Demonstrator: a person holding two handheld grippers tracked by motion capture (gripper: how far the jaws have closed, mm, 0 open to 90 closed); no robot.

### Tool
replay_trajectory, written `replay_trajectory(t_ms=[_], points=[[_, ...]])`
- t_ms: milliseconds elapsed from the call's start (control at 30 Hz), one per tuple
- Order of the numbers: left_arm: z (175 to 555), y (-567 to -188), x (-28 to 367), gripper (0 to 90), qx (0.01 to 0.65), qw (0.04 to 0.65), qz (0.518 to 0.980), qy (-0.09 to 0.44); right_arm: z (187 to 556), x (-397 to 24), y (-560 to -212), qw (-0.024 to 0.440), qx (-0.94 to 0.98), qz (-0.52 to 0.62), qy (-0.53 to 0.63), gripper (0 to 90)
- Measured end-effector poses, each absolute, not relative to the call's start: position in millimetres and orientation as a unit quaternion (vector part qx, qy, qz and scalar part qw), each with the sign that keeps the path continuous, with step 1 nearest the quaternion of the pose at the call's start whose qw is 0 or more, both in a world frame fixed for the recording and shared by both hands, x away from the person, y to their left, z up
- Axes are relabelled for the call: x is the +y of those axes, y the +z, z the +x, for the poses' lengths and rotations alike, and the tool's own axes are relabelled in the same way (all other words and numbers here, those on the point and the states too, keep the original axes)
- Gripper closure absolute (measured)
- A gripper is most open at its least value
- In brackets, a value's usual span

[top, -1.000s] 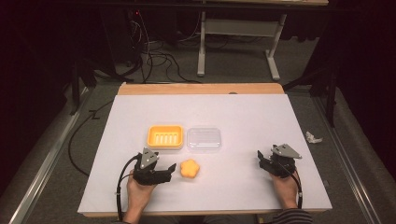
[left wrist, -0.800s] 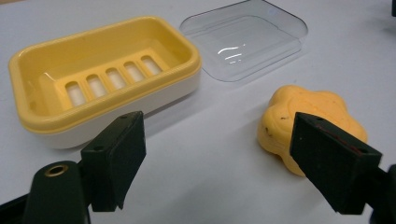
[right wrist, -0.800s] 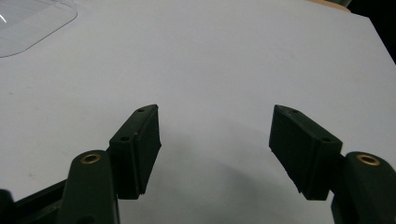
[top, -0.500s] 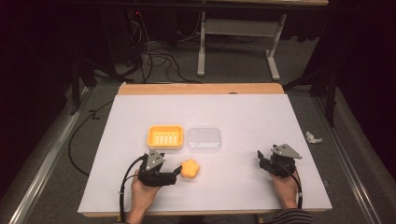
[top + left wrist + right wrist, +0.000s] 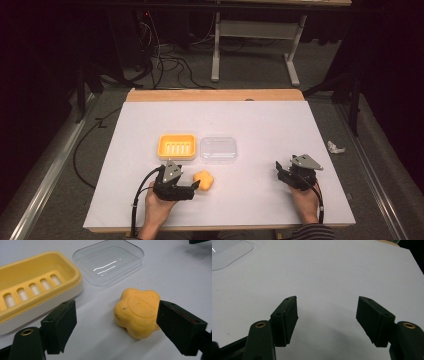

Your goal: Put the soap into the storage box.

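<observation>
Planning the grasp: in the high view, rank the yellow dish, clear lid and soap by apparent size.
1. yellow soap dish and clear lid: look alike in footprint, so no ranking between them.
2. orange soap: clearly smallest.

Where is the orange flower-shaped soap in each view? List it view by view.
High view: soap lower centre-left, below the clear lid.
Left gripper view: soap centre-right, between the open jaws; clear lid top centre.
Right gripper view: the clear lid, the shared landmark, at top left.
</observation>
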State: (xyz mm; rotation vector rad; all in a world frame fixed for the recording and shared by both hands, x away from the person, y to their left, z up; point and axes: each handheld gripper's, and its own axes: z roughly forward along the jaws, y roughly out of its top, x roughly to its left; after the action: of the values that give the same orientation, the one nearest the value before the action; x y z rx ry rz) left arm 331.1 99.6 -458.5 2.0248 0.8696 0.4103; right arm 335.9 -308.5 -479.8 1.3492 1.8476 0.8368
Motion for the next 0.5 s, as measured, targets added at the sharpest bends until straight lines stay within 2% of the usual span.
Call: replay_trajectory(t_ms=[500], points=[[332,-462,85,15.3,0.334,0.428,0.826,0.152,336,-309,-480,0.346,0.712,0.519,0.322,34.2]])
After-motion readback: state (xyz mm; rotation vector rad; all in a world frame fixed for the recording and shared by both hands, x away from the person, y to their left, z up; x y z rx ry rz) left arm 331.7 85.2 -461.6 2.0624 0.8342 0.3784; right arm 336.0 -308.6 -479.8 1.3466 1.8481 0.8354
